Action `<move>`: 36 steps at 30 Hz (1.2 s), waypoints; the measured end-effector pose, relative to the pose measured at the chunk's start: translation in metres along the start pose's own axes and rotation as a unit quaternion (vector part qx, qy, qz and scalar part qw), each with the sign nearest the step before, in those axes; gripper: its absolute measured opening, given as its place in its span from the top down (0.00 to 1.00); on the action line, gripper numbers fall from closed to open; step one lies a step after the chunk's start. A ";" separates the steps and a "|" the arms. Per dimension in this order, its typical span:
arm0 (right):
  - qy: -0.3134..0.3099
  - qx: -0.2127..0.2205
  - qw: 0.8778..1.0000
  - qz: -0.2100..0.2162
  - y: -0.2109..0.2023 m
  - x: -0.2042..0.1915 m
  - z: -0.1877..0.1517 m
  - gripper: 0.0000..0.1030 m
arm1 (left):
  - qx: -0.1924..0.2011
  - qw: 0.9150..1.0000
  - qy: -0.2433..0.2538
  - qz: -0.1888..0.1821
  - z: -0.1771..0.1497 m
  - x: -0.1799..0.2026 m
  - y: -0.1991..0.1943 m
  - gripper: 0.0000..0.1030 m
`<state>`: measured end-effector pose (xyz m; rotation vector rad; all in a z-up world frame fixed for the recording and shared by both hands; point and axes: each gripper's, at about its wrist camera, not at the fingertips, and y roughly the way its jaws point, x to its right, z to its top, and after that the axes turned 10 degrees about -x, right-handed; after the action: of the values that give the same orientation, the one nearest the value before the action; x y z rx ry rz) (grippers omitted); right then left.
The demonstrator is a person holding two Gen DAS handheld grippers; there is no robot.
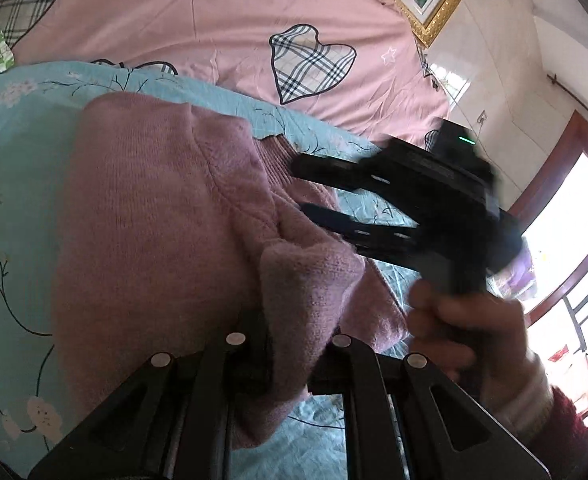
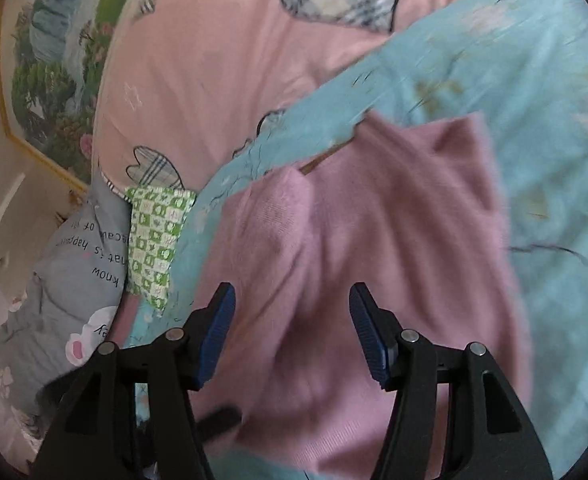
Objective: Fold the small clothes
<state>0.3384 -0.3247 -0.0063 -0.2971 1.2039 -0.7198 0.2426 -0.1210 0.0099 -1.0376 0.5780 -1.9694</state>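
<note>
Pink fuzzy knit sweater (image 2: 373,264) lies just ahead of right gripper (image 2: 292,332), jaws spread, empty; left gripper (image 1: 290,344) pinches its folded edge.

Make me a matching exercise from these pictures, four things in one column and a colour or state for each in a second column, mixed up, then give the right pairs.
Things:
1. left gripper
2. right gripper
3. sweater
4. quilt

States or colours:
A. light blue with branch and flower print
B. jaws apart, nothing between the pads
C. mauve knit, lying on the bed
D. clamped on a fold of knit fabric

Pairs: 1-D, 2-B, 3-C, 4-A
</note>
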 end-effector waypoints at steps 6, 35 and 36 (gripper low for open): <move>0.000 -0.061 0.997 0.040 0.056 -0.009 0.023 0.83 | 0.000 1.000 0.016 0.013 -0.002 0.009 -0.010 0.91; -0.037 0.053 0.988 -0.140 -0.065 0.041 0.013 0.57 | -0.090 0.991 0.084 -0.061 -0.022 0.077 0.048 0.43; -0.036 0.059 0.988 -0.141 -0.071 0.040 0.011 0.53 | -0.088 0.991 0.085 -0.061 -0.025 0.075 0.040 0.40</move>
<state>0.3313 -0.4052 0.0079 -0.3951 1.0565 -1.0136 0.2157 -0.2047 0.0025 -1.0376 0.8118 -2.1586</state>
